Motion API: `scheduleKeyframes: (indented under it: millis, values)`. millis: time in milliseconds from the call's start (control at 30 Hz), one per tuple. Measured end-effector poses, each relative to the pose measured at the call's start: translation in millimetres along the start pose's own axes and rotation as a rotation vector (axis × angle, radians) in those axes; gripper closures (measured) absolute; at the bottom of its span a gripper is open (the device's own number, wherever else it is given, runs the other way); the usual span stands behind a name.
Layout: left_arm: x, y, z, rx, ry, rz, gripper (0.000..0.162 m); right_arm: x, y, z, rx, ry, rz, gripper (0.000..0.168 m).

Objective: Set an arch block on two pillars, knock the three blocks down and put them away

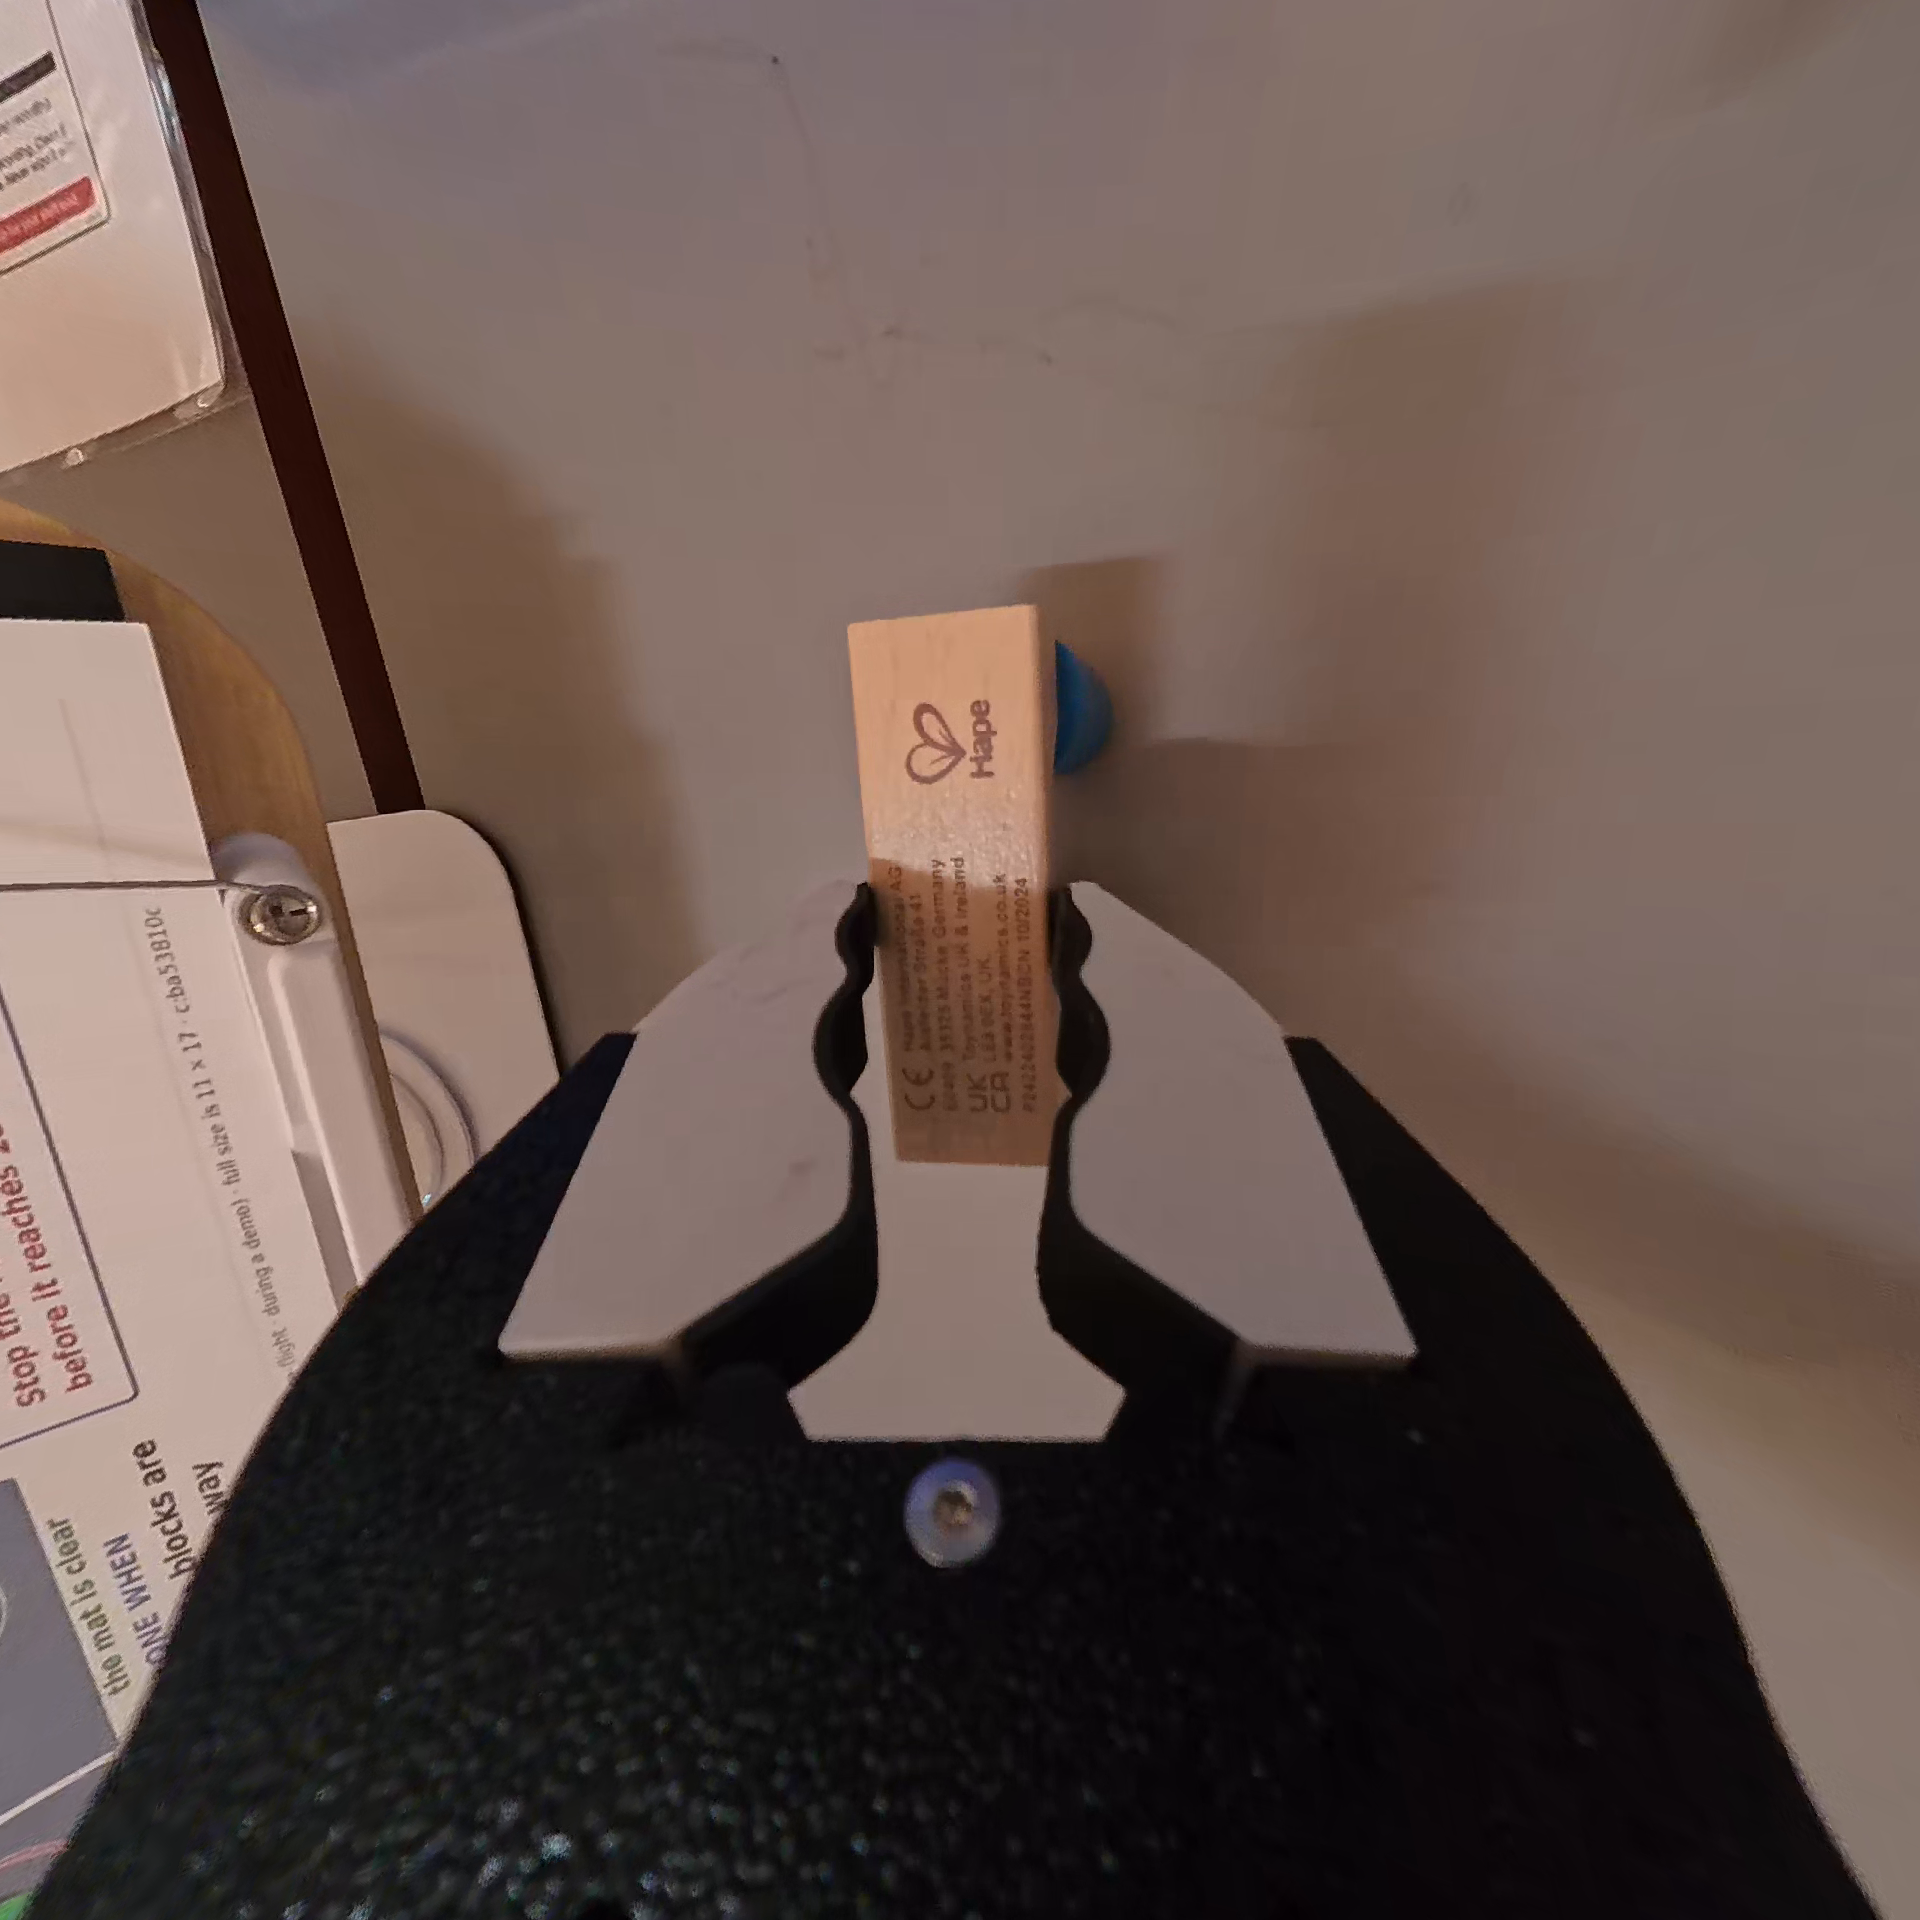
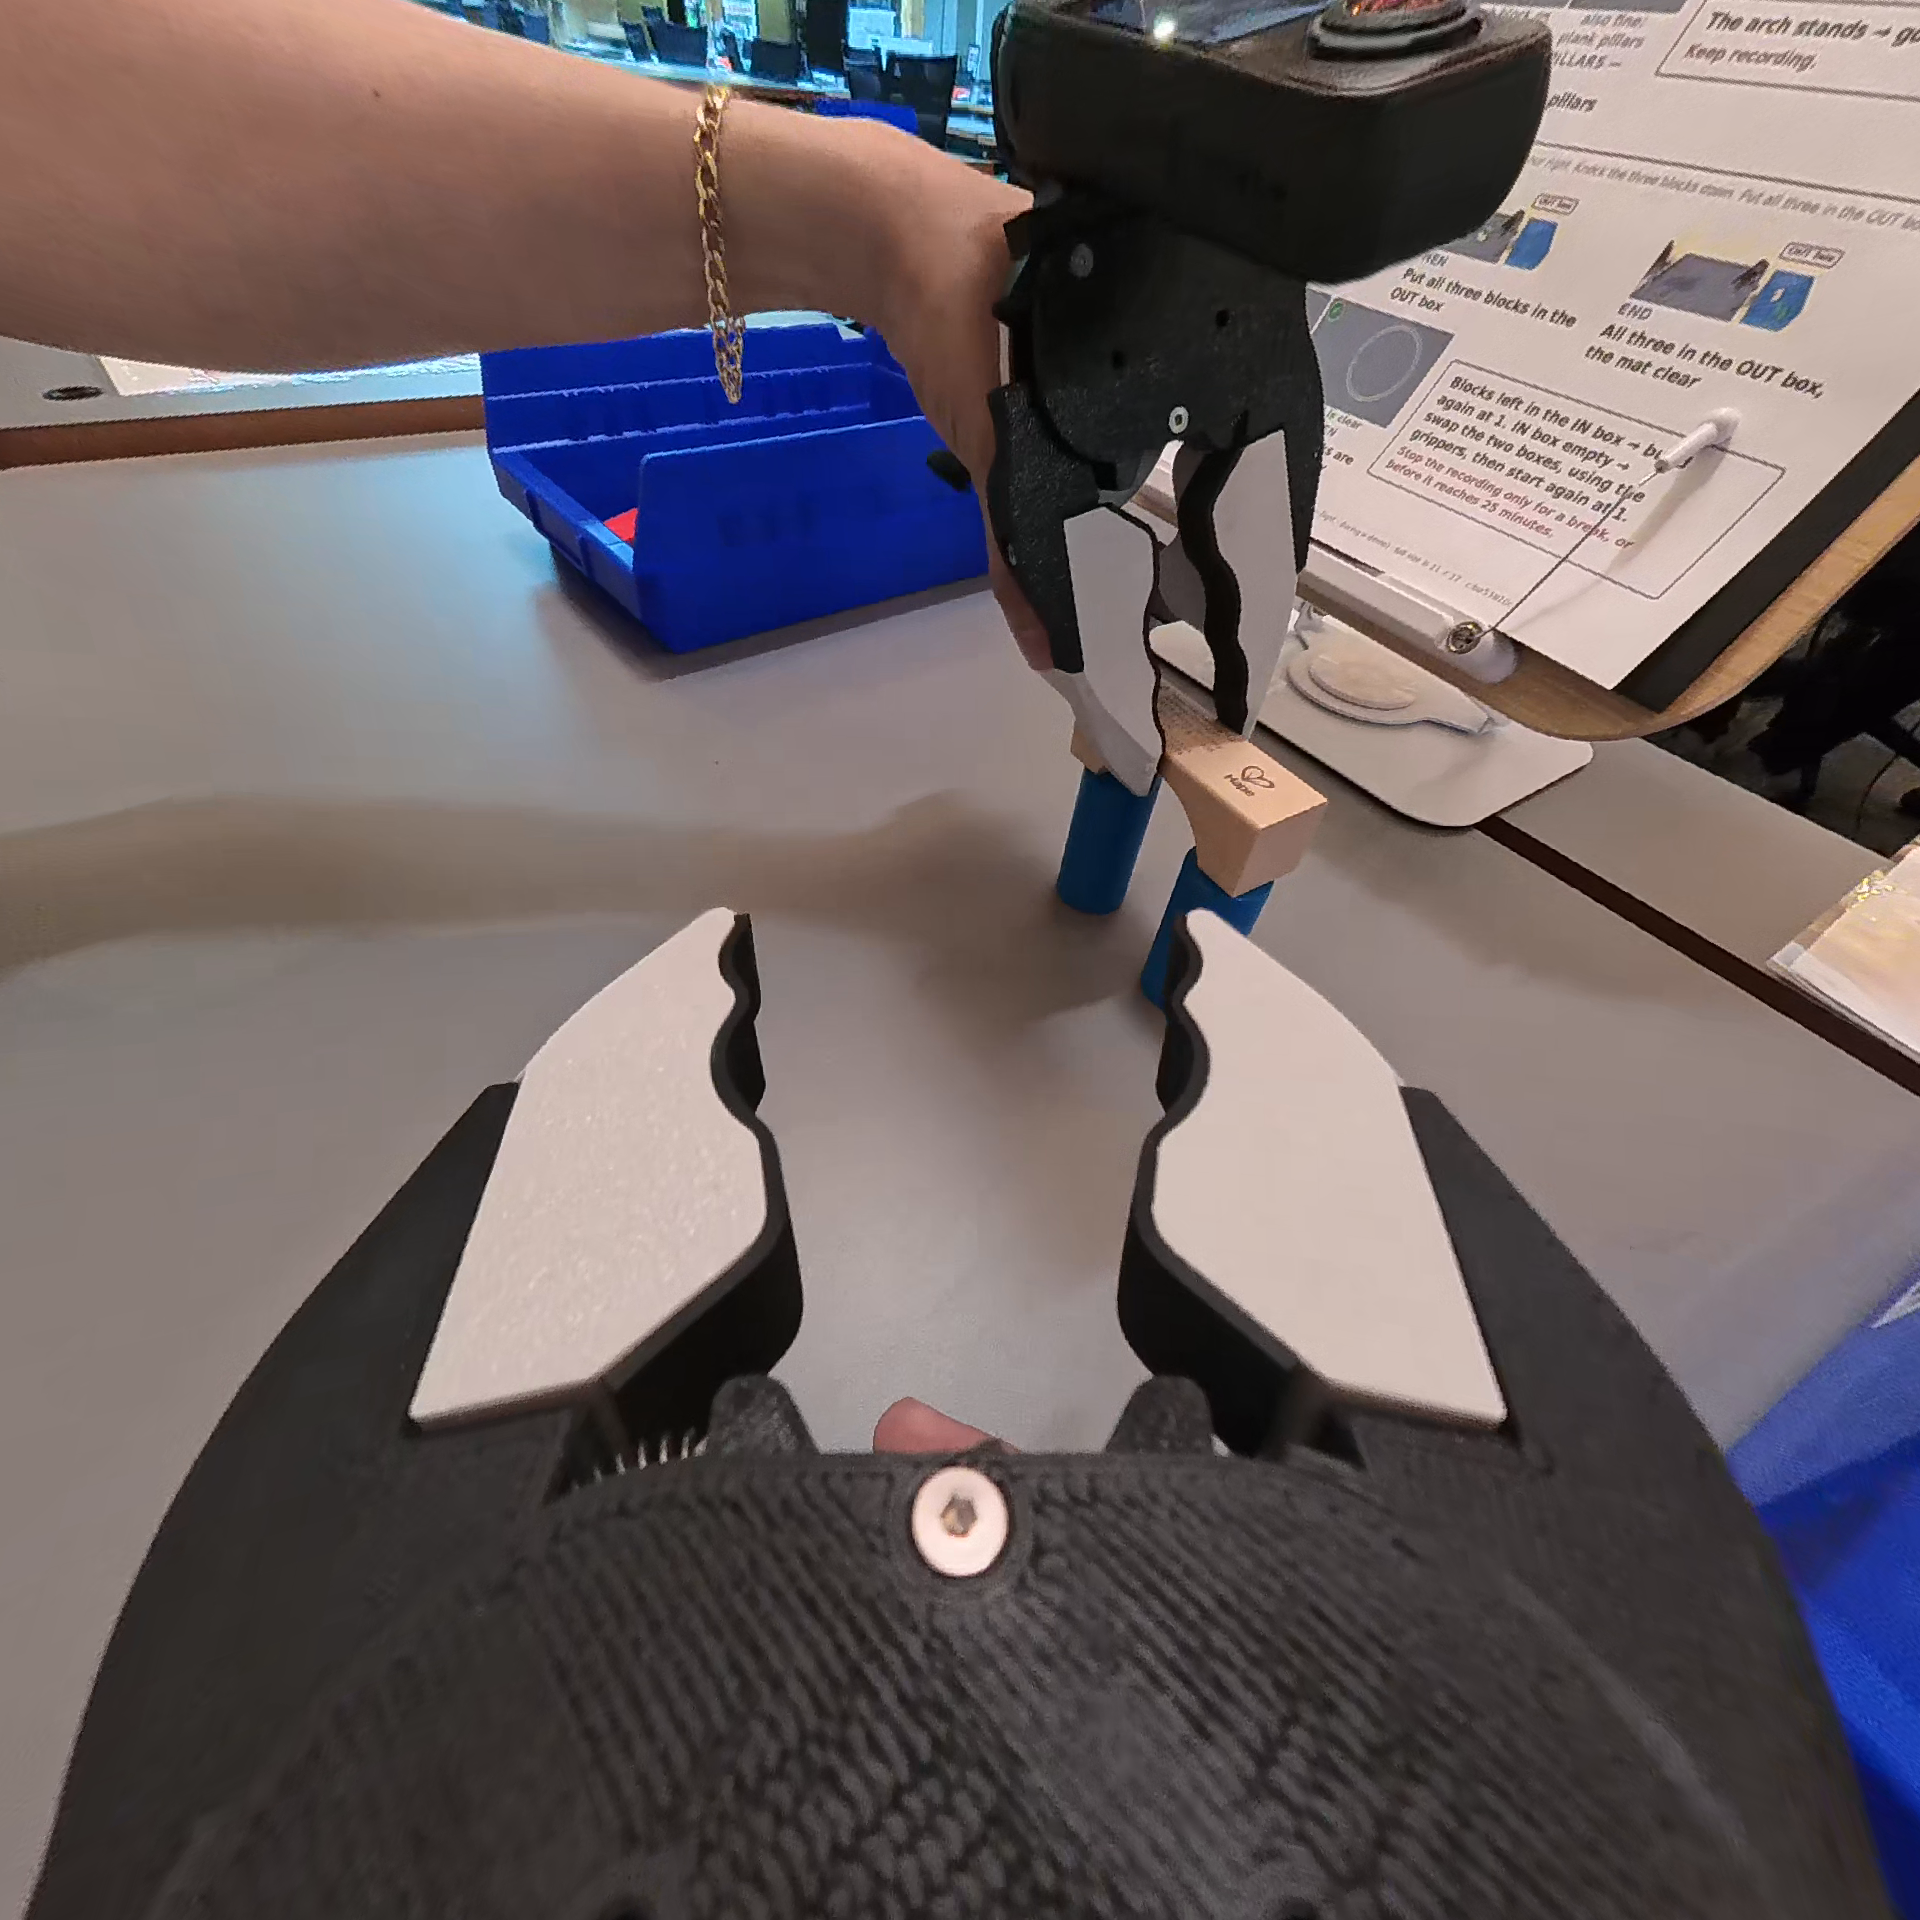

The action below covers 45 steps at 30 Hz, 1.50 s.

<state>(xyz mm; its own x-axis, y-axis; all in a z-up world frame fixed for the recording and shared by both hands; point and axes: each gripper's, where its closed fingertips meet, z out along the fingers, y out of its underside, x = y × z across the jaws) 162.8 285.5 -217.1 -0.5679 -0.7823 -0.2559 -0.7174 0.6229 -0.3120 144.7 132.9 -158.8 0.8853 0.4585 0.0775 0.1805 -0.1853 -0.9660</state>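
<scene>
My left gripper (image 1: 961,904) is shut on a pale wooden plank (image 1: 956,790), gripping it across its width near the middle. In the right wrist view the left gripper (image 2: 1195,738) points down and holds the plank (image 2: 1247,805) level across the tops of two upright blue cylinders, one farther (image 2: 1107,842) and one nearer (image 2: 1205,914). One blue cylinder (image 1: 1078,707) peeks out beside the plank's far end in the left wrist view. My right gripper (image 2: 966,935) is open and empty above the grey table (image 2: 416,831), its right fingertip just in front of the nearer cylinder.
A blue bin (image 2: 748,520) with something red inside stands at the back left. A printed instruction board (image 2: 1621,416) on a white stand (image 2: 1455,769) leans at the back right; it also shows in the left wrist view (image 1: 104,1039). The table edge (image 2: 1714,956) runs along the right. Left tips to right tips: about 15 cm.
</scene>
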Motion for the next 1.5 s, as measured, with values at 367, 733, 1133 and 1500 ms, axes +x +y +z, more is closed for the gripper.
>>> scheduleKeyframes:
  millis: [367,733,1133,1500]
  values:
    - [-4.3,-19.8,-14.8,0.135,0.003,-0.089,0.11,0.4,2.4,1.6,-0.009,-0.002,0.022,0.093]
    - [-5.5,-13.9,-116.7,0.601,-0.272,-0.589,0.117,49.1,11.9,9.4,-0.073,0.298,0.173,0.106]
    - [99.2,97.0,-155.0,0.764,-0.622,-0.961,0.162,119.7,41.8,53.7,-0.175,0.622,0.341,0.168]
    - [125.2,118.9,-162.2,0.791,-0.703,-0.973,0.162,135.9,69.2,70.2,-0.273,0.765,0.374,0.157]
